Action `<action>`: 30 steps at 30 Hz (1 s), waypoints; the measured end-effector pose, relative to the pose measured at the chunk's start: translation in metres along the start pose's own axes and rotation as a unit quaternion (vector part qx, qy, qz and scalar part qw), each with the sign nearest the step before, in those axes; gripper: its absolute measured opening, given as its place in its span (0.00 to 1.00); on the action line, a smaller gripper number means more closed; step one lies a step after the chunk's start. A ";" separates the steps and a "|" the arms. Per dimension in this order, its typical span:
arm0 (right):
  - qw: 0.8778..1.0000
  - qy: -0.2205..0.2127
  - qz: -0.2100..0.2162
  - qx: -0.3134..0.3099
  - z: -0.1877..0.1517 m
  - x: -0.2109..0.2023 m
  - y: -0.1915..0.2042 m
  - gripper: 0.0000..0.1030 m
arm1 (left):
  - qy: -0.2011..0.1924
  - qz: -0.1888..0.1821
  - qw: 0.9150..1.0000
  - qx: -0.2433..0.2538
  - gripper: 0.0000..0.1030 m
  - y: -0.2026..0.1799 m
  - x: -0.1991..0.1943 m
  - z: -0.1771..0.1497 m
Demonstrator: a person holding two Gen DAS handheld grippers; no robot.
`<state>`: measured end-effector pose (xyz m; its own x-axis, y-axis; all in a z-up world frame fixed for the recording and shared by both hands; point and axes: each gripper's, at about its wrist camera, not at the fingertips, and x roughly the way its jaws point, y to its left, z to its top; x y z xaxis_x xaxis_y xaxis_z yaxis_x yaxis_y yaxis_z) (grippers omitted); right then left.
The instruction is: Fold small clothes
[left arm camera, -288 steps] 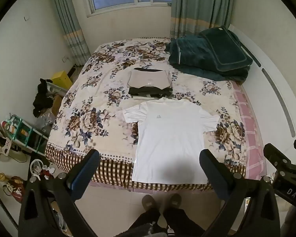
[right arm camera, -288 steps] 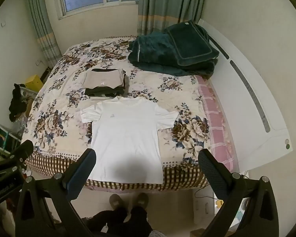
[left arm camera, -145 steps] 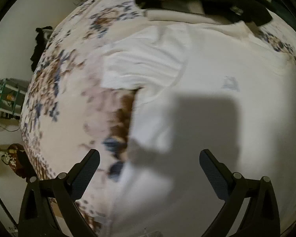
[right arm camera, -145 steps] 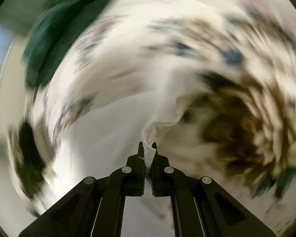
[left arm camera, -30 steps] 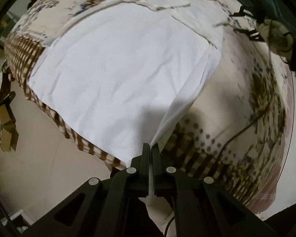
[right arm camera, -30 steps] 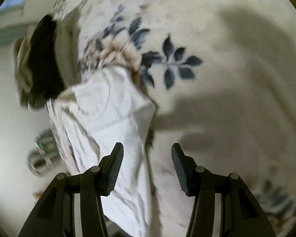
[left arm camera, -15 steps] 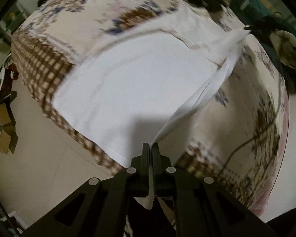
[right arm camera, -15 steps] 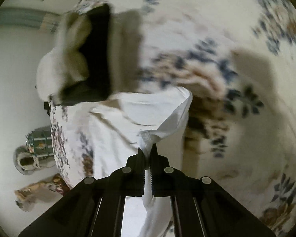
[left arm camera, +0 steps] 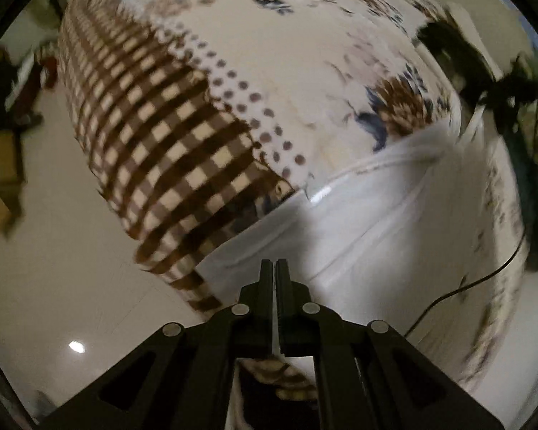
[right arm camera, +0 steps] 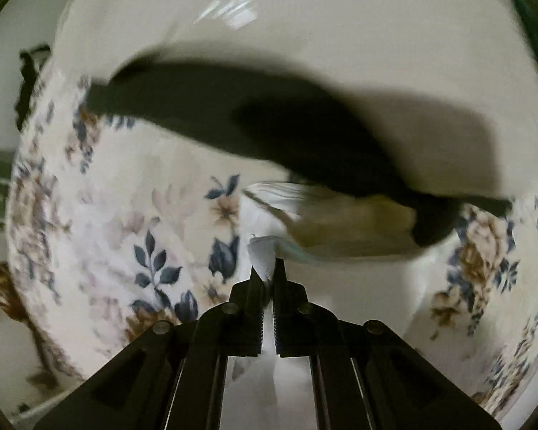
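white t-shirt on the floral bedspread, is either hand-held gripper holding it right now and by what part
Both. The left hand-held gripper is shut on the white cotton t-shirt at its bottom hem; the right hand-held gripper pinches a fabric edge, probably a sleeve.

Since half a second ago both grippers have swung the white T-shirt (left arm camera: 376, 222) across the floral bedspread (left arm camera: 305, 64), folding it.

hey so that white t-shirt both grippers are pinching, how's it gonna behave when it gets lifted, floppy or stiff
Probably very floppy: the white t-shirt creases and drapes over the bed edge. It looks thin and light, bunching in the right gripper. Held only at pinched bits by the left gripper too, the middle will likely sag.
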<state>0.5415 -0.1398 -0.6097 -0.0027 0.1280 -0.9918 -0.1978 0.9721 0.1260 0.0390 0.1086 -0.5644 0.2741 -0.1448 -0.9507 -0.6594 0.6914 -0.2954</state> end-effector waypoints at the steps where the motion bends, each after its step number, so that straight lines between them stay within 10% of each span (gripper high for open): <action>1: 1.000 0.004 -0.009 -0.005 0.001 0.007 0.007 0.04 | 0.011 -0.020 1.000 -0.010 0.03 0.006 0.006 0.000; 12: 0.999 0.044 -0.021 0.014 0.002 0.029 -0.001 0.04 | 0.085 -0.075 0.993 0.034 0.42 -0.017 0.058 -0.032; 15: 0.999 0.043 -0.022 0.010 0.001 0.025 -0.002 0.04 | 0.077 -0.069 0.993 0.049 0.39 -0.026 0.065 -0.033; 17: 0.999 0.043 -0.019 0.009 -0.001 0.024 -0.002 0.04 | 0.060 -0.071 0.995 0.046 0.01 -0.027 0.061 -0.032; 27: 0.999 0.034 -0.007 0.013 -0.005 0.011 -0.004 0.04 | -0.011 -0.031 0.999 0.017 0.00 0.004 0.001 -0.031; 30: 0.999 0.038 -0.011 0.009 -0.003 0.010 0.000 0.04 | 0.007 -0.107 0.994 -0.004 0.00 0.020 0.001 -0.027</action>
<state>0.5385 -0.1391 -0.6194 -0.0724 0.0922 -0.9931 -0.1801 0.9781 0.1039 0.0072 0.1030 -0.5733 0.3992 -0.2988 -0.8668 -0.5929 0.6370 -0.4926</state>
